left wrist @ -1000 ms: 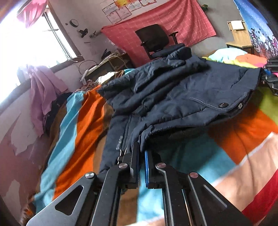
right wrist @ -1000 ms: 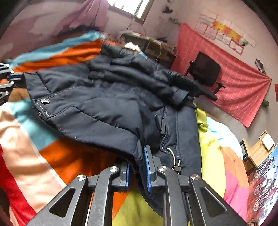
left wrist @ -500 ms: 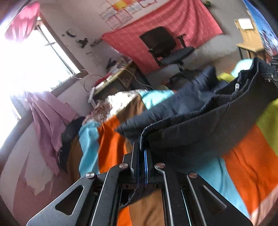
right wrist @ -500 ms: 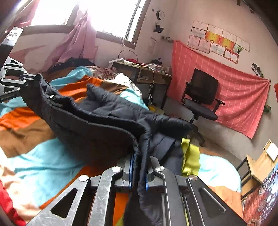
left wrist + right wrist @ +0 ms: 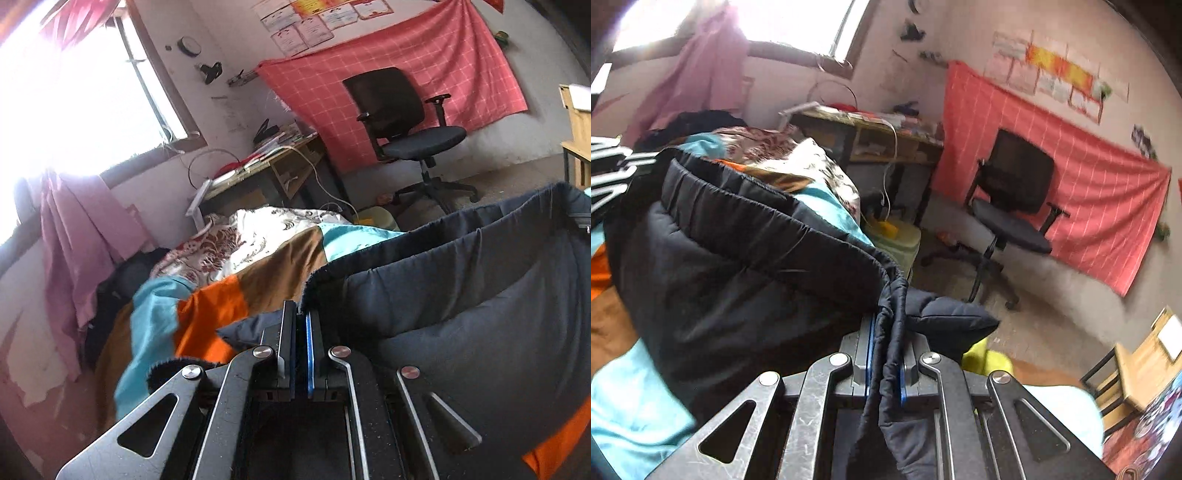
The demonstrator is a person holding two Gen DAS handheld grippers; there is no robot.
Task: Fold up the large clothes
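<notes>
A dark navy padded jacket (image 5: 461, 314) hangs stretched between my two grippers, lifted above the striped bed cover (image 5: 207, 306). My left gripper (image 5: 301, 321) is shut on the jacket's hem edge at its left corner. My right gripper (image 5: 886, 332) is shut on the gathered edge of the jacket (image 5: 738, 266) at the other corner. The jacket sags in the middle and a loose part droops below the right gripper. The left gripper's frame shows at the left edge of the right wrist view (image 5: 609, 173).
A black office chair (image 5: 402, 122) stands on the floor before a red checked cloth (image 5: 424, 66) on the wall. A cluttered desk (image 5: 266, 166) is under the window. Pink cloth (image 5: 74, 236) hangs at the left. A wooden table (image 5: 1145, 365) is at the right.
The jacket was lying on the bed with both grippers shut on its edge. Both grippers have risen, lifting and stretching the jacket off the bed cover.
</notes>
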